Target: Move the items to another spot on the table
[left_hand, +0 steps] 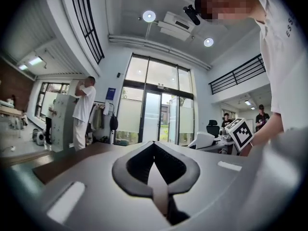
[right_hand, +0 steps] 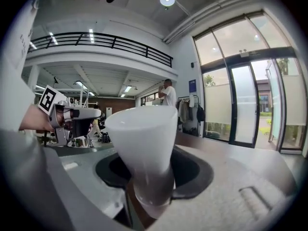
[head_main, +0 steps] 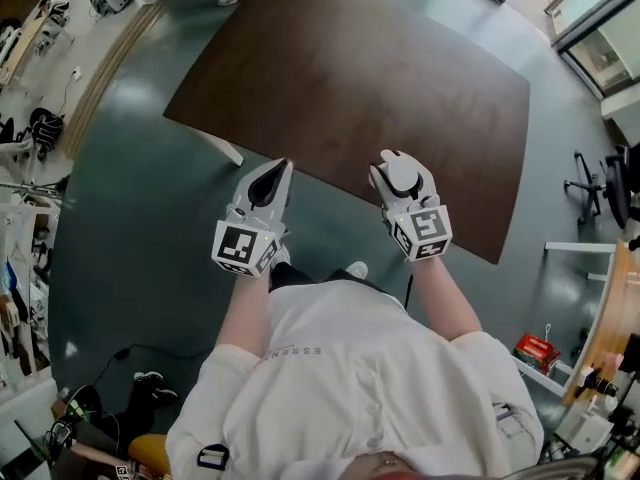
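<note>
A white plastic cup sits between the jaws of my right gripper, which is shut on its narrow lower part. The cup's wide rim points away from the camera. In the head view the right gripper hovers over the near edge of the dark brown table. My left gripper hangs just off that same edge. Its jaws meet at the tips with nothing between them, as the left gripper shows in its own view. No other items show on the tabletop.
The table stands on a grey-green floor, with a white leg at its near left corner. A black office chair is at the right. A person in white stands beyond the table near glass doors. Cables and gear lie at the left.
</note>
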`<state>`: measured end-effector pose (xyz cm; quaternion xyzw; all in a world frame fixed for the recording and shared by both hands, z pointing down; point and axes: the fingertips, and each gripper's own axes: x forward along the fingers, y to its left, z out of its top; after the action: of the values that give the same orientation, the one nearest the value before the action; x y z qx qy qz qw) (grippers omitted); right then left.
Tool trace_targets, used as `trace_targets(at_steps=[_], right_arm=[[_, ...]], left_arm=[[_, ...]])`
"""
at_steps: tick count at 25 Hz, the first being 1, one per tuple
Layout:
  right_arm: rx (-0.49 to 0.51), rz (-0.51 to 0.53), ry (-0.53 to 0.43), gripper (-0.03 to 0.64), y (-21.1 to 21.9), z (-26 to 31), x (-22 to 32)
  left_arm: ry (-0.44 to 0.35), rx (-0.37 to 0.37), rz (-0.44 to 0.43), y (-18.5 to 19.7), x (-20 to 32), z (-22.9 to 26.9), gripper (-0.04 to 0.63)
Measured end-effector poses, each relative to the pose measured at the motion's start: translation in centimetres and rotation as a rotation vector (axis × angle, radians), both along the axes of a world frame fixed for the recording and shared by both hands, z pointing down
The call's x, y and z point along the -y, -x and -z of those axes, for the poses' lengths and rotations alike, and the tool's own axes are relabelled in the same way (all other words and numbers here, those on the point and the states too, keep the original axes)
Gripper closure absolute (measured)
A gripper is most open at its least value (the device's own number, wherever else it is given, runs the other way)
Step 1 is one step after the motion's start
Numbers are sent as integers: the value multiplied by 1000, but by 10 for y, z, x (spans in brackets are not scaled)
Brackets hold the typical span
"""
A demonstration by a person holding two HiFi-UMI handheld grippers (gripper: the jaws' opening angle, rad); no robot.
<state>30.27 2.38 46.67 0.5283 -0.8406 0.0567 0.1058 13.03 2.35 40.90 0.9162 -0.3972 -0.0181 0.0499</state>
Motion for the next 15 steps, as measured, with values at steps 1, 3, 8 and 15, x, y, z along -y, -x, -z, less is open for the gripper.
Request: trace_targets(at_steps=[1, 3, 8, 15], right_arm=[[3, 20, 0, 422, 22, 0, 10], [13, 50, 0, 422, 65, 0, 27], [29, 101, -5, 422, 162, -1, 69], [98, 66, 22, 422, 245, -2, 129]], left_arm=[[-2, 4, 32, 26, 6, 0, 578], [-2, 3, 90, 78, 19, 0, 578], [-3, 6, 182, 191, 47, -2, 578], [-1, 57, 246, 298, 79, -5, 578]])
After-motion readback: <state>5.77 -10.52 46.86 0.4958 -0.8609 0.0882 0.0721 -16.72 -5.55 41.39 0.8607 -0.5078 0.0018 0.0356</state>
